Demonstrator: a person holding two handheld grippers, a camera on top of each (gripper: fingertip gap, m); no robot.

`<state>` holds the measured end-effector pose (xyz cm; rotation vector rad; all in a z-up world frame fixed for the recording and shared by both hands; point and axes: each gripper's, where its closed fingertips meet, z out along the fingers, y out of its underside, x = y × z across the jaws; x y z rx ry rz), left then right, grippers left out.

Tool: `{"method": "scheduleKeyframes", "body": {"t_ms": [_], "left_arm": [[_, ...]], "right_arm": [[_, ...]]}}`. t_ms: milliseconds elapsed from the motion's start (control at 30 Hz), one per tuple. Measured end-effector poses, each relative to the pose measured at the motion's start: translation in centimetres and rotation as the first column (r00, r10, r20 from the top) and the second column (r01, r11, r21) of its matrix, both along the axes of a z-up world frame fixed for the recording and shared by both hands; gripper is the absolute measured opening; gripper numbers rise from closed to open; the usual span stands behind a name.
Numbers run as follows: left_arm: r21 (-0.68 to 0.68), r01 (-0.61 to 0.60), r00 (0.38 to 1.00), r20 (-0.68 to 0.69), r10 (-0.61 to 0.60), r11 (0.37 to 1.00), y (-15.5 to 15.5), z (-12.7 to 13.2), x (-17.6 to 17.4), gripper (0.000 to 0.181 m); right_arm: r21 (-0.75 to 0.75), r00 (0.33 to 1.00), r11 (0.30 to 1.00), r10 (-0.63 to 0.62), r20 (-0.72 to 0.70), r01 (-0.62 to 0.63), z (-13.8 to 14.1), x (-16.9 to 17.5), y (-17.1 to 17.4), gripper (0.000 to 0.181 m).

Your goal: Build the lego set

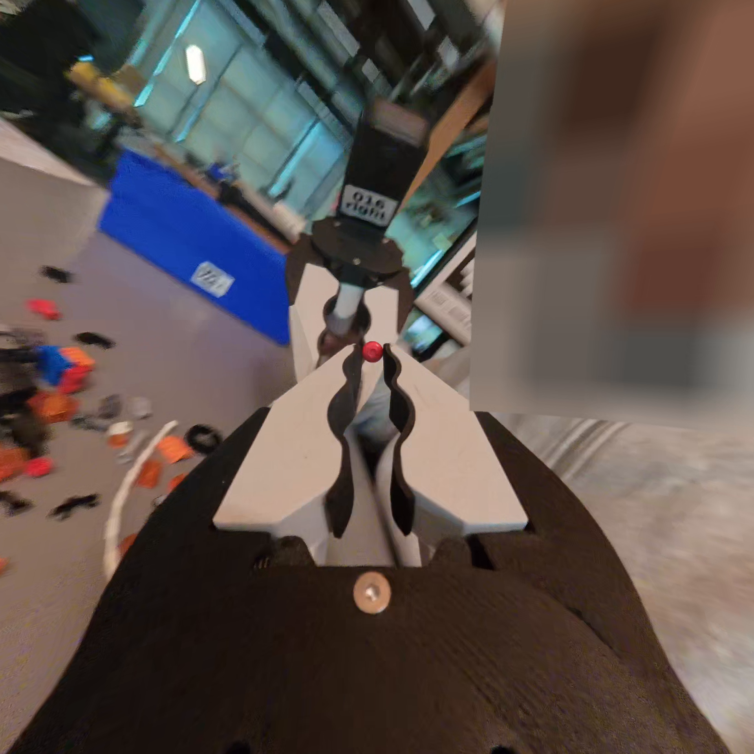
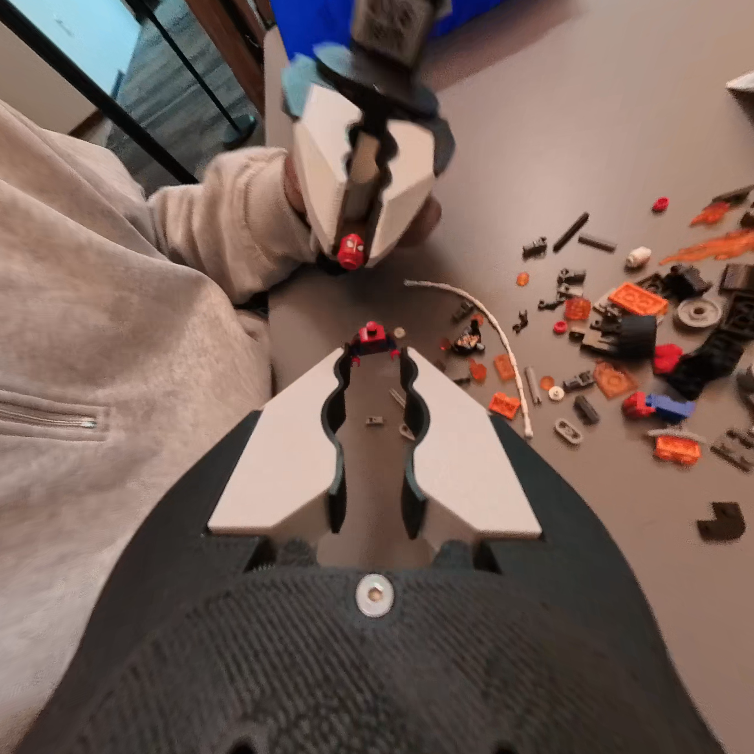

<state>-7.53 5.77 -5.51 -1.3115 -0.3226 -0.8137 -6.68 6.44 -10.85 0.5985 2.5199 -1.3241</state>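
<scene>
My left gripper (image 1: 371, 350) is shut on a small red minifigure head (image 1: 372, 351), pinched at its fingertips. The head also shows in the right wrist view (image 2: 351, 251), held in the left gripper (image 2: 351, 255) above the table. My right gripper (image 2: 373, 351) is closed on a red and blue minifigure torso (image 2: 371, 342), its neck stud pointing toward the head. The right gripper also shows in the left wrist view (image 1: 347, 326), just beyond the head and facing it. The head and the torso are apart.
Several loose orange, black, red and blue pieces (image 2: 636, 326) lie scattered on the brown table (image 2: 530, 143), with a curved white cord piece (image 2: 504, 347) among them. A blue box (image 1: 183, 228) stands farther back. A person's beige sleeve (image 2: 122, 285) fills the left.
</scene>
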Motion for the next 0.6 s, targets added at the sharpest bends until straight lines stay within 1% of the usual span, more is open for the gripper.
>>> {"method": "scheduleKeyframes", "body": {"t_ms": [33,67,100,167,267,367,500,533,600], "left_arm": [[-0.084,-0.041,0.995,-0.093,0.033,0.996,0.3,-0.9,0.2,0.007],[-0.161,-0.088,0.982,-0.178,0.059,0.983,0.4,-1.8,0.2,0.007],[-0.234,-0.114,0.968,-0.247,0.054,0.965,0.4,-2.8,0.5,0.007],[-0.375,-0.14,0.936,-0.351,0.0,0.916,0.1,-4.6,1.3,0.008],[-0.51,-0.194,0.889,-0.453,-0.069,0.838,-0.7,-6.3,2.0,0.008],[-0.604,-0.195,0.857,-0.488,-0.165,0.773,-1.4,-7.0,2.8,0.008],[-0.721,-0.184,0.812,-0.494,-0.31,0.668,-2.9,-8.0,4.2,0.008],[-0.745,-0.183,0.8,-0.492,-0.343,0.642,-3.3,-8.2,4.7,0.008],[-0.78,-0.182,0.78,-0.485,-0.396,0.598,-3.8,-8.7,5.5,0.008]], "right_arm": [[0.014,1.0,1.0,-0.017,-0.016,0.017,-1.0,0.1,0.3,0.023],[0.037,0.999,0.999,-0.035,-0.039,0.037,-2.3,0.1,0.5,0.023],[0.056,0.997,0.997,-0.046,-0.065,0.05,-3.4,0.4,0.7,0.023],[0.067,0.994,0.996,-0.058,-0.096,0.064,-5.2,1.1,0.5,0.023],[0.045,0.988,0.996,-0.072,-0.14,0.079,-6.1,2.0,-0.6,0.023],[0.03,0.976,0.996,-0.075,-0.204,0.083,-5.9,2.2,-1.6,0.023],[0.026,0.975,0.999,-0.039,-0.219,0.046,-6.4,3.5,-3.6,0.023],[0.049,0.973,0.998,-0.033,-0.229,0.046,-6.9,3.7,-3.9,0.023],[0.117,0.954,0.99,-0.035,-0.297,0.073,-7.7,3.6,-3.9,0.023]]}}
